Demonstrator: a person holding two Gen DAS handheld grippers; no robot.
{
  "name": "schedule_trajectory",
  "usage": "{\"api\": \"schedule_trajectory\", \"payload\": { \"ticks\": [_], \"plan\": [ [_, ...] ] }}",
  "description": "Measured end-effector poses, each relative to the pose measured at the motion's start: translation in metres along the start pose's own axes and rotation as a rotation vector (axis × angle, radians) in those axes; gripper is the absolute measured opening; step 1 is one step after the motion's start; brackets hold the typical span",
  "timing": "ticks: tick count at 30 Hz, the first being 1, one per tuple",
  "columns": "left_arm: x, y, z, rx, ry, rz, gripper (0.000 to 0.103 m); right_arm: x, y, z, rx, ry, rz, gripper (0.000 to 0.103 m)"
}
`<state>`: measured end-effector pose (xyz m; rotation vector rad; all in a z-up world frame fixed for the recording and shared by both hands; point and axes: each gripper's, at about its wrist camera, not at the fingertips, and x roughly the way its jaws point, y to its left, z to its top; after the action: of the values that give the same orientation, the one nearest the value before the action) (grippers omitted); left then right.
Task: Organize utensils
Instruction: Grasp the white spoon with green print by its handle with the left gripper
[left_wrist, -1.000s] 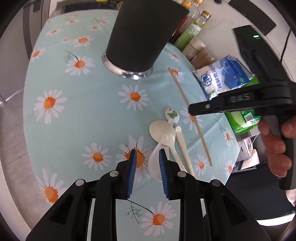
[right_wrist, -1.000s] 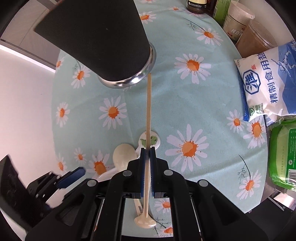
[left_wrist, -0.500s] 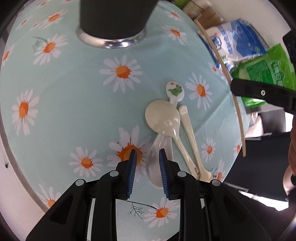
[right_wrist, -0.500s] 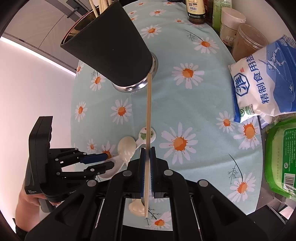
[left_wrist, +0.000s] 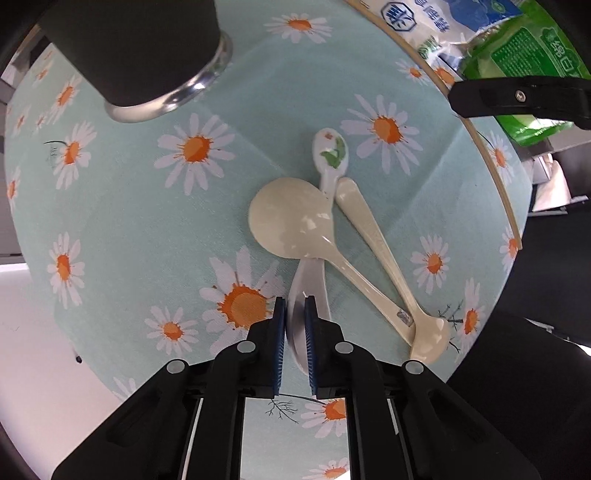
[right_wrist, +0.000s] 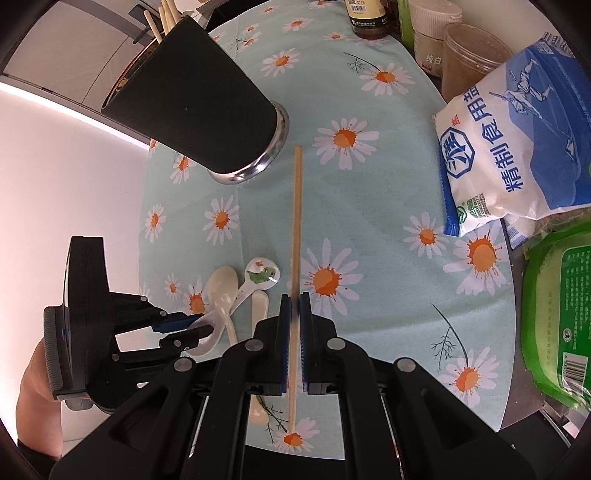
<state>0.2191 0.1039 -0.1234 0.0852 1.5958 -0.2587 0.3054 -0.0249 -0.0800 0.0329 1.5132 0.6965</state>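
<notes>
worktop (right_wrist: 369, 192): daisy cloth | black holder (right_wrist: 192, 107): upright, far left | right tool (right_wrist: 295, 306): pinching chopstick (right_wrist: 296, 221), raised above cloth | left tool (left_wrist: 295, 317): pressed onto white spoon (left_wrist: 306, 291) bowl among spoon pile

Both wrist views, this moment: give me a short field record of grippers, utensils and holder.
left gripper: shut on the bowl of a pale spoon
right gripper: shut on a wooden chopstick, lifted
still on tablecloth: cream spoon, painted spoon, slim cream spoon, overlapping
holder: black cup with chopsticks inside
right side: salt bag, green packet
</notes>
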Motion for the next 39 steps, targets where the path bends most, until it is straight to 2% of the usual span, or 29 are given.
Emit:
{"api": "schedule_trajectory", "payload": {
  "ticks": [5, 15, 18, 25, 27, 34, 37, 39],
  "plan": [
    [-0.011, 0.013, -0.002, -0.092, -0.052, 0.055, 0.005, 0.001, 0.005, 0.003, -0.039, 0.011, 0.014, 0.006],
    [-0.035, 0.027, -0.017, -0.185, -0.159, 0.177, 0.005, 0.008, 0.023, 0.011, -0.132, 0.026, 0.026, 0.006],
    [-0.047, 0.02, -0.017, -0.181, -0.195, 0.23, 0.005, 0.011, 0.025, 0.015, -0.146, 0.032, 0.032, 0.006],
    [-0.049, -0.003, -0.013, -0.17, -0.224, 0.269, 0.005, 0.015, 0.025, 0.02, -0.174, 0.04, 0.043, 0.006],
    [-0.051, -0.009, -0.011, -0.149, -0.231, 0.32, 0.005, 0.016, 0.023, 0.021, -0.175, 0.042, 0.044, 0.006],
    [-0.054, -0.031, -0.007, -0.079, -0.229, 0.412, 0.005, 0.015, 0.015, 0.02, -0.181, 0.04, 0.058, 0.006],
    [-0.05, -0.035, -0.003, -0.071, -0.216, 0.482, 0.005, 0.016, 0.011, 0.02, -0.181, 0.04, 0.056, 0.006],
    [-0.047, -0.039, 0.001, -0.064, -0.211, 0.477, 0.005, 0.017, 0.008, 0.019, -0.178, 0.046, 0.06, 0.006]
  ]
}}
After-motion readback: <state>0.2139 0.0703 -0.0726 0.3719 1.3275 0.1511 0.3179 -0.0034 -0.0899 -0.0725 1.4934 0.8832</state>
